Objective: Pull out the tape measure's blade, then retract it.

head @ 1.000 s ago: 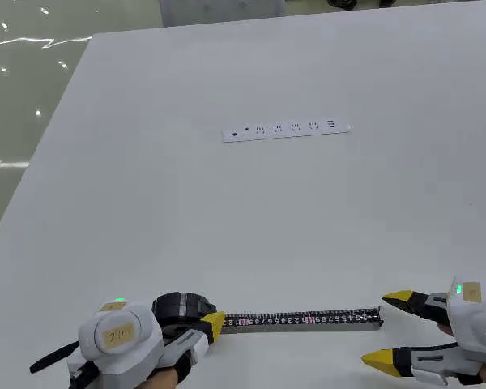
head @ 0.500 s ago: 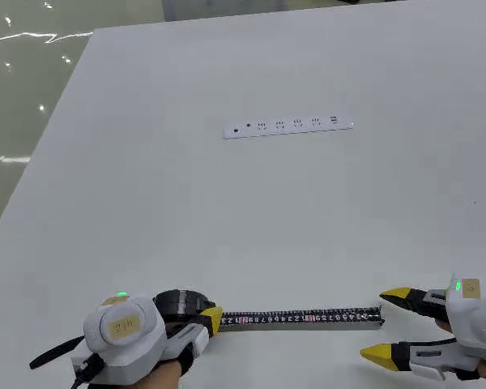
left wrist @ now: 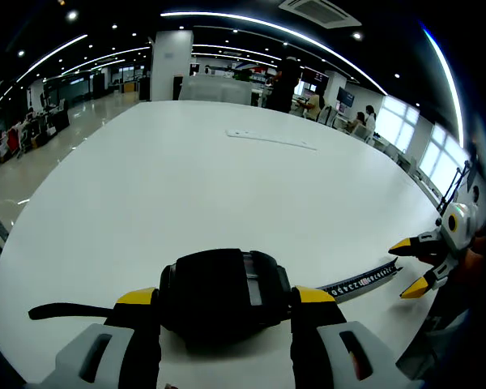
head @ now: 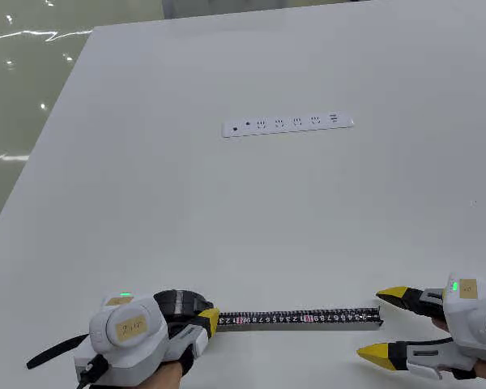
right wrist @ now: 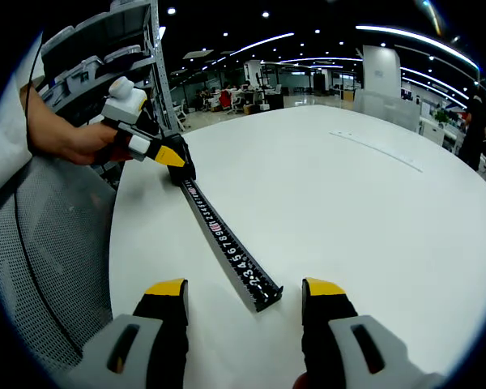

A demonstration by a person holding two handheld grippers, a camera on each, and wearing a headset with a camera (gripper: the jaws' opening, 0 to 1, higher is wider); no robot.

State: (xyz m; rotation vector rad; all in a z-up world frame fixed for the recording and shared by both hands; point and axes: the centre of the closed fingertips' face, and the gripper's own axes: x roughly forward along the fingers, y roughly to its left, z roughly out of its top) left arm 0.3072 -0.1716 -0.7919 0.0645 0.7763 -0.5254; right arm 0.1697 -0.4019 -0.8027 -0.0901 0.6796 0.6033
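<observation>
The black tape measure case point(head: 181, 305) point(left wrist: 224, 290) sits at the table's near edge, and my left gripper point(head: 204, 325) point(left wrist: 227, 295) is shut on its sides. Its dark blade point(head: 300, 317) point(right wrist: 227, 246) lies flat on the table, pulled out to the right. The blade's tip point(head: 379, 316) point(right wrist: 267, 298) rests free just ahead of my right gripper point(head: 386, 322) point(right wrist: 245, 288), which stands open with its yellow fingertips point(right wrist: 167, 288) on either side and nothing held. In the left gripper view the right gripper point(left wrist: 413, 266) shows at the blade's end.
A white power strip point(head: 287, 126) point(left wrist: 271, 141) lies flat near the table's middle, well beyond the tape. The white table point(head: 227, 211) drops off at its left edge to a glossy floor. People and desks stand in the room behind.
The right gripper has drawn back slightly from the blade's tip. The left gripper, case and blade have stayed put on the table; the small shift in the picture is the camera's.
</observation>
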